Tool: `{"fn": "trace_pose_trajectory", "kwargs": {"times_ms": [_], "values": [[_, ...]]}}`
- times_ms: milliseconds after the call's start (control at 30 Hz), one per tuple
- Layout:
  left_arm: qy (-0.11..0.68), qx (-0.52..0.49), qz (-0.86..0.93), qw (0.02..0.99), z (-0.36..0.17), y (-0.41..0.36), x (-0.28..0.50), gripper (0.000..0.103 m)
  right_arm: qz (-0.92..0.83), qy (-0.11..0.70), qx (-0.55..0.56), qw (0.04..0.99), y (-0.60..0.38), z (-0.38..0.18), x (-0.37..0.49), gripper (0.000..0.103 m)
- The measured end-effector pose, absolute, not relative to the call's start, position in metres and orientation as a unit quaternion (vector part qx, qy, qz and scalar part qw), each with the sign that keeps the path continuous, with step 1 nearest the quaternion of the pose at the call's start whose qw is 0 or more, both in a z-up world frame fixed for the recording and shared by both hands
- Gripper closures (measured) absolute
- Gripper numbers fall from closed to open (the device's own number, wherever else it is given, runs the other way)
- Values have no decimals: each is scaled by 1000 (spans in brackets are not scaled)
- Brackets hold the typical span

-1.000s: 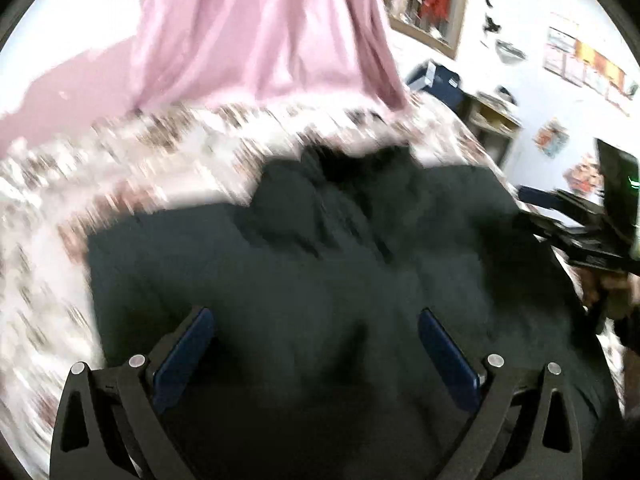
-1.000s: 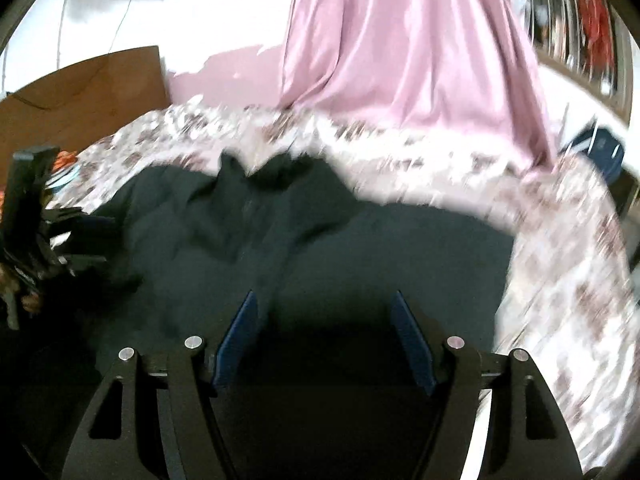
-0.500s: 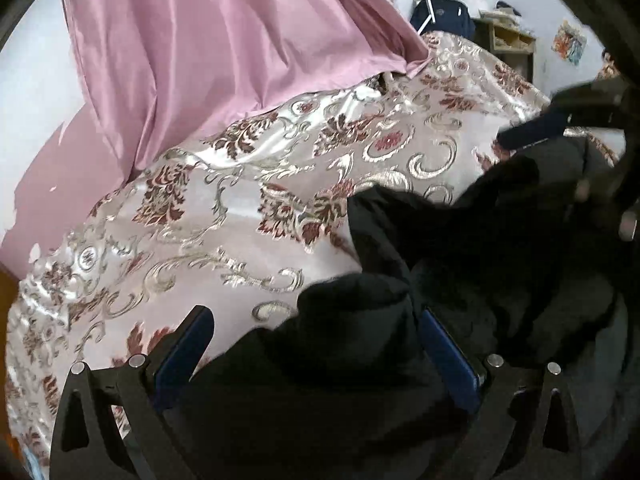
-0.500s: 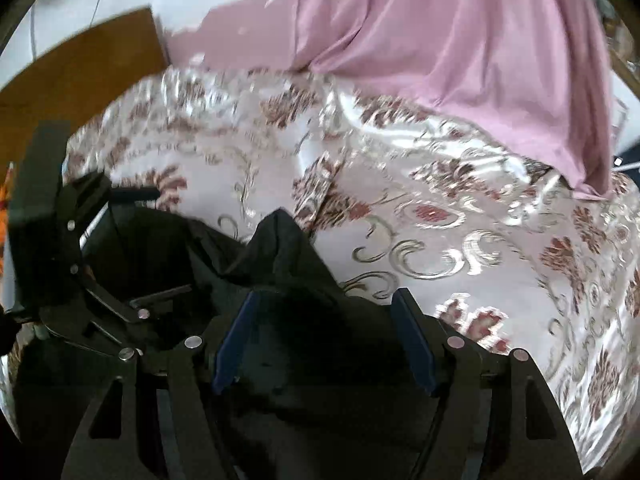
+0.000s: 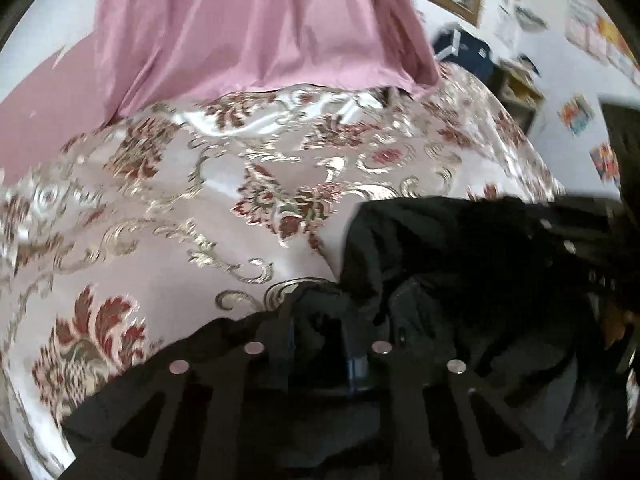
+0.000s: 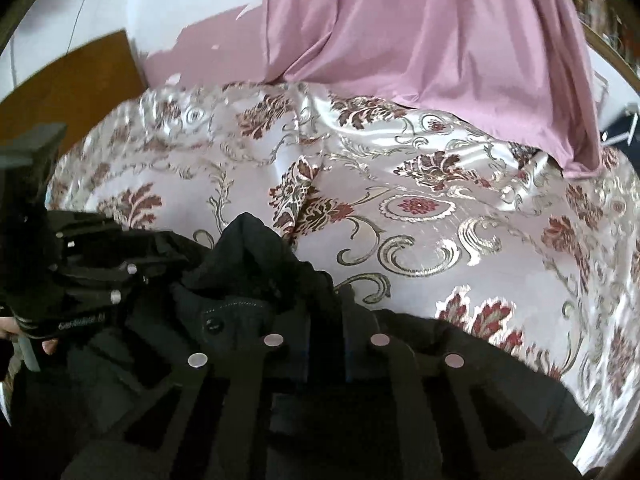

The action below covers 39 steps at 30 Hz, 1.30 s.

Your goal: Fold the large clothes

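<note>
A black garment [image 5: 460,264] lies on a floral satin bedspread [image 5: 180,220]. In the left wrist view my left gripper [image 5: 320,320] has its jaws closing on a bunched edge of the black fabric, which fills the narrow gap between the fingers. In the right wrist view my right gripper [image 6: 328,320] is closing the same way on the black garment [image 6: 256,248] beside its raised collar fold, near a button [image 6: 211,325]. The two grippers sit close together on the garment's upper edge. The left gripper [image 6: 152,268] shows at the left of the right wrist view.
A pink curtain [image 5: 260,20] hangs down to the far side of the bed. A wooden headboard [image 6: 80,72] stands at the left. A shelf [image 5: 516,92] and wall pictures [image 5: 576,112] are at the right. A person's fingers [image 6: 48,346] hold the left gripper.
Both grippers moved forward over the garment to its far edge, then their jaws went from wide open to nearly together with black fabric pinched between them.
</note>
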<state>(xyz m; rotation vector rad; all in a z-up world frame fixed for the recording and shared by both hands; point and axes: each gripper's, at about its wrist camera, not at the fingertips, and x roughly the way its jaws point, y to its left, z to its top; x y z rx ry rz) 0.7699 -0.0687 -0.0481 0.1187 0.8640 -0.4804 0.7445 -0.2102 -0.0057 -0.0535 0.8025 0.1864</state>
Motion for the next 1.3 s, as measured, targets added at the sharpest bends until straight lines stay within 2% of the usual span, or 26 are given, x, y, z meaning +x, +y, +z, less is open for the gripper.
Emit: {"fn": "trace_pose_trajectory", "kwargs": {"times_ms": [267, 567, 833, 967, 1067, 1133, 1200, 1267, 1300], "values": [[422, -32, -223, 878, -49, -20, 751, 92, 98, 364, 17, 926, -241, -1, 707, 95], [432, -73, -249, 864, -71, 0, 711, 92, 127, 381, -36, 915, -234, -18, 662, 95], [428, -52, -248, 868, -102, -5, 694, 92, 120, 409, -66, 902, -232, -59, 655, 95], [420, -54, -252, 870, -101, -3, 691, 91, 118, 406, -71, 904, -229, -62, 653, 95], [406, -54, -240, 880, -88, 2, 685, 88, 130, 385, -54, 912, -235, -48, 643, 89], [385, -35, -223, 895, -75, 1, 672, 88, 139, 342, -50, 928, -238, -29, 628, 83], [349, -22, -214, 912, -61, 1, 657, 88, 151, 299, -47, 941, -238, -10, 614, 64], [308, -26, -214, 927, -43, 2, 647, 87, 152, 277, -44, 948, -237, 5, 613, 58], [282, -31, -216, 934, -33, 0, 645, 83, 149, 276, -40, 949, -237, 10, 617, 58]]}}
